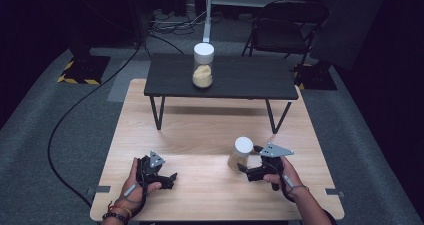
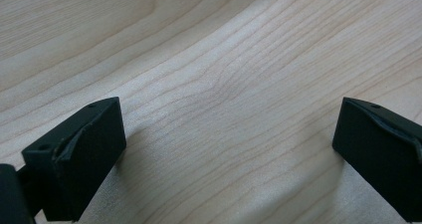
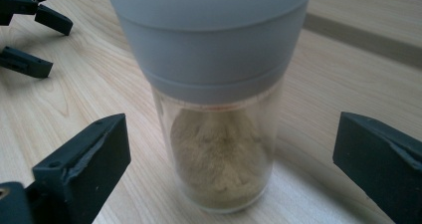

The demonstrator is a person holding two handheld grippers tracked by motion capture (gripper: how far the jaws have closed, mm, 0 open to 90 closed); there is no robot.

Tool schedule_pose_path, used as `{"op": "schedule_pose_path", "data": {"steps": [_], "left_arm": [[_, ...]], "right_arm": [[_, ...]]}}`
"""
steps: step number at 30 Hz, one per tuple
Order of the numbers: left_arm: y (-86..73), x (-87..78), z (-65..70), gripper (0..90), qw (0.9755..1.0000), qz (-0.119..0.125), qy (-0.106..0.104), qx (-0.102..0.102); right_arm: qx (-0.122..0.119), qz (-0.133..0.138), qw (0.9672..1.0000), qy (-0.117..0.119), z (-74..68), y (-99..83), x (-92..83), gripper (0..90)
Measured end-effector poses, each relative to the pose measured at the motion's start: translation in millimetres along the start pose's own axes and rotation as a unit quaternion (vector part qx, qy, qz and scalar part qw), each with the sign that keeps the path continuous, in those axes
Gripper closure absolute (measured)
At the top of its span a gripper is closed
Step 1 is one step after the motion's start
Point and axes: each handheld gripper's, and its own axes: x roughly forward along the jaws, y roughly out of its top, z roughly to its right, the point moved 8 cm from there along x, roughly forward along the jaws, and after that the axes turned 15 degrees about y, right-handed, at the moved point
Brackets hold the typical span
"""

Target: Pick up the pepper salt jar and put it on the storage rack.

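A dark room, grey carpet [image 1: 45, 130], a folding chair [image 1: 282, 27] behind.

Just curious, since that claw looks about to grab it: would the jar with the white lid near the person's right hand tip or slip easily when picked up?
Probably a bit tippy: the near jar is tall and narrow with a broad white lid on top. The powder fills only part of it, so it is likely light. Its clear, smooth wall may slip between the right claw, whose jaws stand open on either side.
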Motion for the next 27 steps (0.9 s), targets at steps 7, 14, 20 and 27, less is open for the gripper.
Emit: {"op": "schedule_pose_path", "data": {"steps": [7,14,20,27], "left_arm": [[0.0,0.0,0.0,0.5,1.0000,0.000,0.000,0.000],[0.0,0.0,0.0,0.5,1.0000,0.000,0.000,0.000],[0.2,0.2,0.0,0.5,1.0000,0.000,-0.001,0.001],[0.4,0.4,0.1,0.5,1.0000,0.000,-0.001,0.000]], "right_arm": [[-0.001,0.010,0.9999,0.008,0.9,0.8,9.1,2.0],[0.009,0.034,0.9993,0.013,2.2,0.7,17.0,6.9],[0.016,0.068,0.9975,0.008,0.1,-2.1,17.0,28.1],[-0.010,0.067,0.9977,-0.001,-1.9,-1.8,14.8,33.1]]}}
